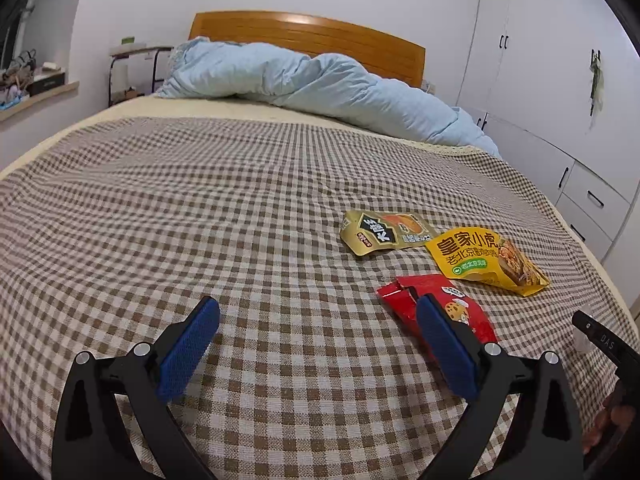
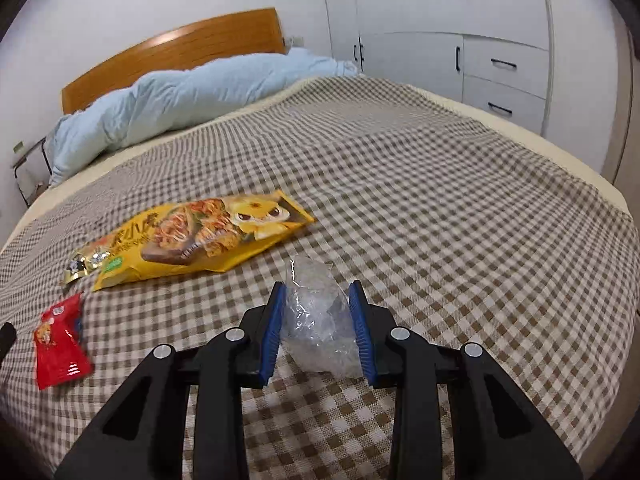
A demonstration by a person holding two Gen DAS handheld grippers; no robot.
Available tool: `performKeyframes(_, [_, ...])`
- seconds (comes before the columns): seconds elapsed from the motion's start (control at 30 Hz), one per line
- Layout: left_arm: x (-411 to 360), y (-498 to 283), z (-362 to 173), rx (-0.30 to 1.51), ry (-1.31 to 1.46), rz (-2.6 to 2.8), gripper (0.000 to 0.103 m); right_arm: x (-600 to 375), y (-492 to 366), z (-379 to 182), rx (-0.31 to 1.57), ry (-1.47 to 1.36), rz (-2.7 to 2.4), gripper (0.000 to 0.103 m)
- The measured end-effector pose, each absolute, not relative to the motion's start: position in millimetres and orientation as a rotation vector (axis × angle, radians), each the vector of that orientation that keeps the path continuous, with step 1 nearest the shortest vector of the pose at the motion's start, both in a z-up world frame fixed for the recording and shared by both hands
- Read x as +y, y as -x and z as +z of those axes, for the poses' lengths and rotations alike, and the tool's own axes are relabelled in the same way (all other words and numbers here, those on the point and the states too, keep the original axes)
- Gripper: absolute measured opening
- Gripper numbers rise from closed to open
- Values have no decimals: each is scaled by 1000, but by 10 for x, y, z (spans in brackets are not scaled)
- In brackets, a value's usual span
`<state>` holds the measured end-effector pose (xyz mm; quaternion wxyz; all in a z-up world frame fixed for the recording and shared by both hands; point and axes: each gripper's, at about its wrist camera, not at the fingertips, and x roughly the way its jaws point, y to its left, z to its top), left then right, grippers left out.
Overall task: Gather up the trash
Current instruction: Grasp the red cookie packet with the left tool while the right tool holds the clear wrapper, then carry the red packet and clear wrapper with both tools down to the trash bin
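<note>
Both views were evenly and softly lit from overhead. A glare streak was seen on the wooden headboard point(image 1: 308, 38), upper centre. Shadows were faint. Straight lines were bent strongly toward the dark, vignetted corners. Slight softness was noted in the right wrist view.

Brown-and-white checked bedspread point(image 1: 240, 200), pale blue duvet point(image 1: 304, 76), yellow packet point(image 2: 200, 244), red packet point(image 2: 60, 344), clear plastic point(image 2: 316, 320).

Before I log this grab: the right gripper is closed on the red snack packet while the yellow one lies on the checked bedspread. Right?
Not quite. The right wrist view shows the right gripper closed on a crumpled clear plastic wrapper, not the red snack packet. The yellow packet does lie on the checked bedspread.
</note>
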<state>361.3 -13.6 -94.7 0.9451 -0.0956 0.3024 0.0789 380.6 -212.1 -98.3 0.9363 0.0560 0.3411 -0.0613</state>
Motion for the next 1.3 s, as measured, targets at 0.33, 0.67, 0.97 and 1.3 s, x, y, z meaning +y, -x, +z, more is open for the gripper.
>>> performKeyframes(0.33, [-331,-3625,-746,614,227,132,95,-1992,-3797,-980,679,-33,-129,32])
performKeyframes(0.67, [-980,-4317,-907,860,158,83,95,-1936,-3802,-986,673,-30,-113,32])
performKeyframes(0.97, [-1058,-4299,-1202,906,126,98,74,-1903,-3759,-954,650,-18,-91,32])
performKeyframes(1.3, [-1198,-3980,-1040,833,107,4,41,-1882,-3738,-950,644,-16,-86,32])
